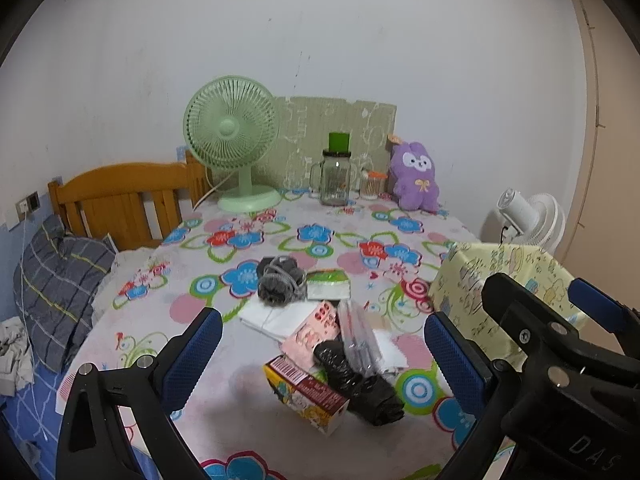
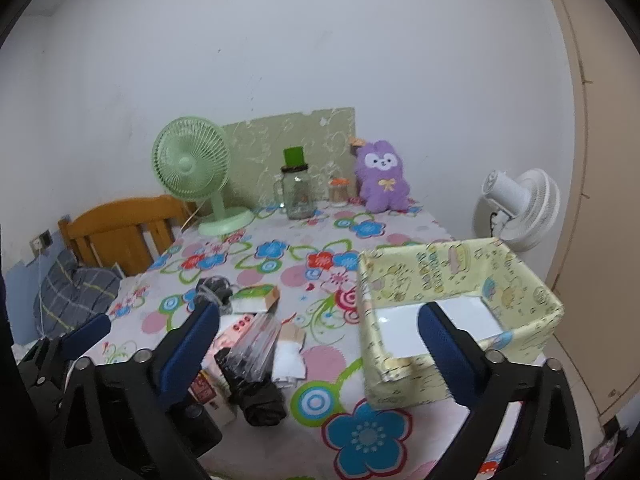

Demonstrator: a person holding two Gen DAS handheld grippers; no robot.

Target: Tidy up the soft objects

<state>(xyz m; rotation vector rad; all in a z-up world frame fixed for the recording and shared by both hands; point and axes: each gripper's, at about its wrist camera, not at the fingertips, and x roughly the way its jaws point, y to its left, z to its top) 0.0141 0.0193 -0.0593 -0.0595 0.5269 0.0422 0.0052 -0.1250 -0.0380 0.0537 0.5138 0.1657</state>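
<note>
The table [image 1: 280, 432], under a flowered cloth, carries everything here. At its right edge sits a pale yellow box [image 2: 456, 276], open at the top, its white floor bare as far as can be seen. At the far edge, against a green board [image 1: 340, 128], stand a green fan [image 1: 232, 136] toward the far left corner, a glass jar [image 1: 335, 178] with a green lid near the middle, a small jar [image 1: 374, 185] just beside it, and a purple plush [image 1: 416, 178] toward the far right corner.

The soft things lie in a loose pile in the middle of the table, toward the near edge and left of the box. At the back of the pile are a grey bundle [image 1: 278, 280] and, just beside it, a green-and-white pack [image 1: 329, 285]. Nearer come white folded sheets [image 1: 276, 318], a pink pack [image 1: 310, 334], a clear wrapped bundle [image 1: 358, 334] lying over a black roll [image 1: 358, 380], and a printed carton [image 1: 306, 394] nearest the near edge.

The left gripper [image 1: 324, 354] hangs above the near part of the pile, its blue-padded fingers [image 1: 196, 354] spread wide with nothing held. The right gripper [image 2: 320, 354] hangs between the pile and the box, its fingers [image 2: 448, 352] also spread wide and holding nothing; one finger stands in front of the box.
</note>
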